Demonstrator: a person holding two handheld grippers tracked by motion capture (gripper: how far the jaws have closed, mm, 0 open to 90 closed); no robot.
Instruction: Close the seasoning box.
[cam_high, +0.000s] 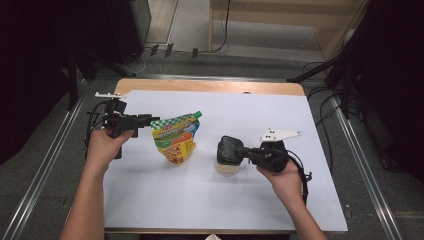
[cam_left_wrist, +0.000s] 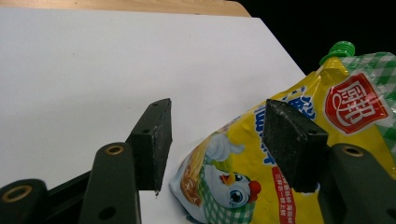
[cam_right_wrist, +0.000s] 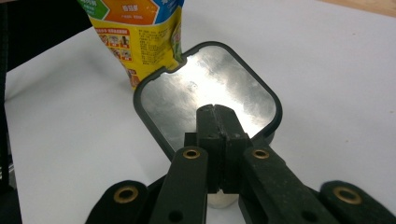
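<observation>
Yellow pouch (cam_high: 176, 137) is seen upright mid-bench between the parted jaws of the left tool (cam_high: 148, 119), ungripped; the right tool (cam_high: 239, 150), clenched, is rested on the lidded jar (cam_high: 228, 155)

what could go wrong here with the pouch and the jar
1. The pouch stands upright between the left tool's open jaws, which do not clearly press it. It looks soft, so it may flop over or slip out when squeezed.
2. The right tool is shut and rests on the jar's smooth, shiny lid. Its pads may skid off, or a push may tip the jar.
3. The pouch and jar stand close together, so one falling might knock the other.
</observation>
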